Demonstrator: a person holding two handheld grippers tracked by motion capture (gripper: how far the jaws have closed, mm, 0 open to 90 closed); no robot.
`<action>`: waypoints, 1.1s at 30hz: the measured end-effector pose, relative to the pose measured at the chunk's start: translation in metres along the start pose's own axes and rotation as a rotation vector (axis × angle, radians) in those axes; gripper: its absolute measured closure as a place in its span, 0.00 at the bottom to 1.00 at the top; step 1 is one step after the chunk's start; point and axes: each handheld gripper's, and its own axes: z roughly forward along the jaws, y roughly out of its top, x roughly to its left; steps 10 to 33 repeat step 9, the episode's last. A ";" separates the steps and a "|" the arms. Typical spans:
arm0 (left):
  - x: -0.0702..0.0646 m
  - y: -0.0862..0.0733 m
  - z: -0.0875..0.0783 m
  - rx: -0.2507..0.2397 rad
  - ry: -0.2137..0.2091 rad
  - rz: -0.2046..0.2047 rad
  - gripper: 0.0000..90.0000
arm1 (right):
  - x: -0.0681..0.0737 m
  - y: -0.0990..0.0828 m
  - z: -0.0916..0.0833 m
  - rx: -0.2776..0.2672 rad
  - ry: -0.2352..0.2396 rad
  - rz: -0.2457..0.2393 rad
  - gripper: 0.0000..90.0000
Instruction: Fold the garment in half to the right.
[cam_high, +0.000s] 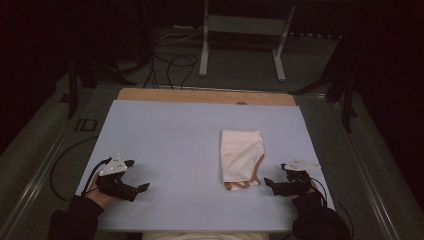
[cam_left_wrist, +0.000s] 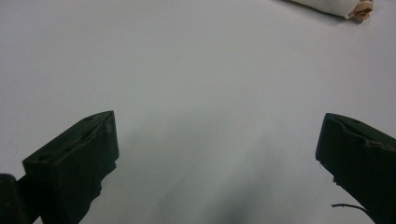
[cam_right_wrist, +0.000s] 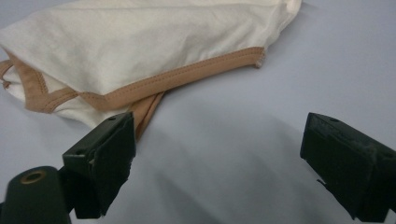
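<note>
A folded cream garment (cam_high: 241, 156) with tan trim lies on the pale blue table top (cam_high: 175, 145), right of centre. My right gripper (cam_high: 275, 174) rests just right of its near corner, jaws wide open and holding nothing. In the right gripper view the garment (cam_right_wrist: 140, 51) spreads ahead of that gripper (cam_right_wrist: 219, 149), its tan hem close to the left jaw. Near the table's front left my left gripper (cam_high: 137, 175) is open over bare table. The left gripper view has its gripper (cam_left_wrist: 217, 149) apart from the garment's corner (cam_left_wrist: 343, 7), far off at top right.
A wooden strip (cam_high: 205, 96) edges the table's far side. Beyond it a white metal stand (cam_high: 242, 35) and black cables (cam_high: 170, 65) are on the floor. Dark stands flank the table on both sides.
</note>
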 end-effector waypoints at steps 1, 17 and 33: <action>0.000 0.000 0.000 0.000 0.000 0.000 0.00 | 0.000 0.000 0.000 0.000 0.000 0.000 0.12; 0.000 0.001 0.000 -0.008 0.003 0.003 0.00 | 0.002 0.001 0.000 0.010 -0.009 -0.023 0.12; 0.000 0.001 0.000 -0.008 0.003 0.003 0.00 | 0.002 0.001 0.000 0.010 -0.009 -0.023 0.12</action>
